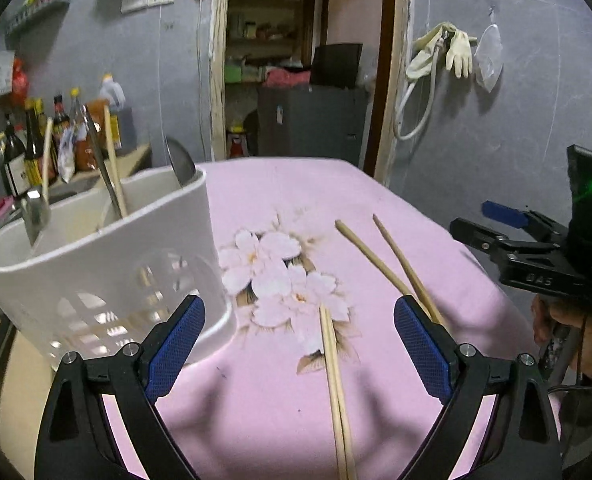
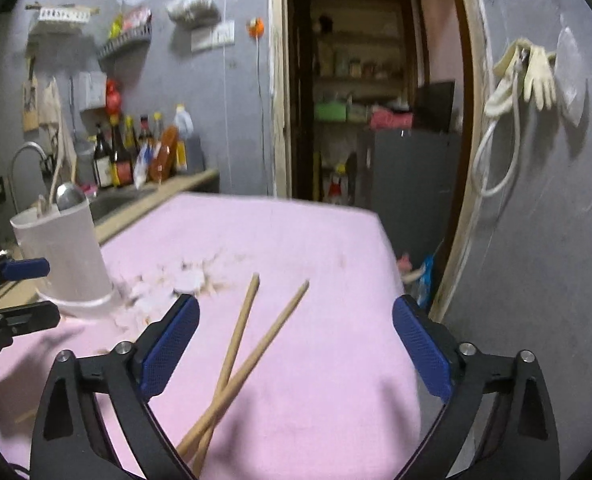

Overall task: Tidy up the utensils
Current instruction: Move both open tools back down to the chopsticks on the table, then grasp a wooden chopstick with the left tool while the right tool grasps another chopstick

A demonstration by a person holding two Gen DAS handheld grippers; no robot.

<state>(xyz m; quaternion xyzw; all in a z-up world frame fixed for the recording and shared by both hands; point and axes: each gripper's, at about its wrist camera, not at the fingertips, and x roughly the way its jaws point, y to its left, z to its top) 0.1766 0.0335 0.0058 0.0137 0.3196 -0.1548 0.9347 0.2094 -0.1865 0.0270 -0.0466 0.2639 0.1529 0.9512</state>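
A white perforated utensil holder (image 1: 108, 264) stands on the pink flowered tablecloth (image 1: 280, 420) at the left, with chopsticks, a ladle and a metal tool upright in it. Two chopsticks (image 1: 335, 380) lie side by side on the cloth between the fingers of my left gripper (image 1: 299, 320), which is open and holds nothing. Two more chopsticks (image 2: 248, 356) lie crossed, right of the first pair. My right gripper (image 2: 296, 312) hangs open over them, untouched. The holder (image 2: 68, 256) shows far left in the right wrist view, beside the left gripper (image 2: 40, 292). A hand holds the right gripper (image 1: 475, 218) at the table's right.
A counter with several sauce bottles (image 1: 36, 144) and a sink tap (image 2: 24, 160) lies behind the holder. An open doorway (image 1: 296, 80) faces the table's far edge. Rubber gloves (image 1: 451, 52) and a hose hang on the grey wall to the right.
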